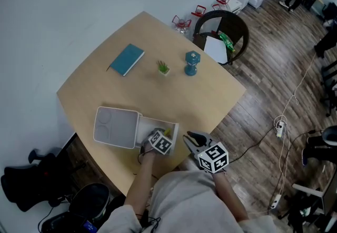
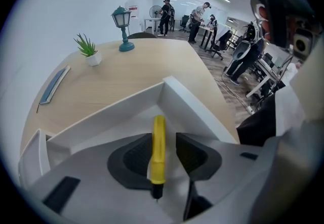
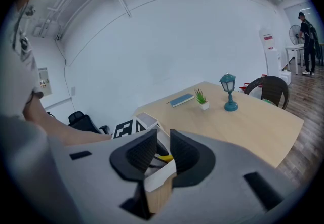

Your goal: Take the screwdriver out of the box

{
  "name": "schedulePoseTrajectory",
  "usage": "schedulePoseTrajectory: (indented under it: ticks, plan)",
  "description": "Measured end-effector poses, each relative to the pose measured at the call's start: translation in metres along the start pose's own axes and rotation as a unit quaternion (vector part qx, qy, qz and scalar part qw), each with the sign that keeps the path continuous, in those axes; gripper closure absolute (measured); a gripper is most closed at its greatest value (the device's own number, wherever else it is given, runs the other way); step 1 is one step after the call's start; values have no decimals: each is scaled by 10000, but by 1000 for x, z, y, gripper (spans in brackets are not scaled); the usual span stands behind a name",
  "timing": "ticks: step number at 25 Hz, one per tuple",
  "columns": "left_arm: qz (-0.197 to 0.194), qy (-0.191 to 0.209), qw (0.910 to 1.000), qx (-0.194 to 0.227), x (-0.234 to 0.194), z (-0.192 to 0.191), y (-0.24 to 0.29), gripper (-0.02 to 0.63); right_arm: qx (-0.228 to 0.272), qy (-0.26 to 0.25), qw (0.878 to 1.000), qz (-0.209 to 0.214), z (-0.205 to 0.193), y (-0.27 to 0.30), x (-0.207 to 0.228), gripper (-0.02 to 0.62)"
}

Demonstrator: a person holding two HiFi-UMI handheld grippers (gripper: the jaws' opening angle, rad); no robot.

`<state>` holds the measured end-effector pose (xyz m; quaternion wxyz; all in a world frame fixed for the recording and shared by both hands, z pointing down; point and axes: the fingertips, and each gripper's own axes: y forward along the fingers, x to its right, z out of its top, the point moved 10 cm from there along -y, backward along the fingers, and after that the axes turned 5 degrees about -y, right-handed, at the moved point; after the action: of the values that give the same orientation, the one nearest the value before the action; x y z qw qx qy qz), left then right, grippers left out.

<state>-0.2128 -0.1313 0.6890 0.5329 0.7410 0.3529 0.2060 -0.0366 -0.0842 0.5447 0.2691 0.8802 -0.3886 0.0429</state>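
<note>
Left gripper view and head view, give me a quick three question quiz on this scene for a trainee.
1. True or false: the screwdriver is already out of the box.
2. The left gripper's jaws stand: A) shut on the screwdriver, B) apart with it between them, C) shut on the box wall.
3. What stands between the book and the lamp?
Key: 1 false, it lies in the box; 2 B; 3 the potted plant.
</note>
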Motion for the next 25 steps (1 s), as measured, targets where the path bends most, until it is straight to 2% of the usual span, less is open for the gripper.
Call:
schedulePoseTrajectory:
  ticks: [6,9,25]
  plan:
    - [17,-46,10000,-6,0,-2,4,469,13,19,10000,-11,-2,-1,1,512]
    - [67,30,10000,-50,-1,-2,3,531,-59,-21,10000,33,-3,0,-3,514]
    - [145,27,9998,96,-2,2,1,535,-222,-130,9996,116,-7,-1,-7,517]
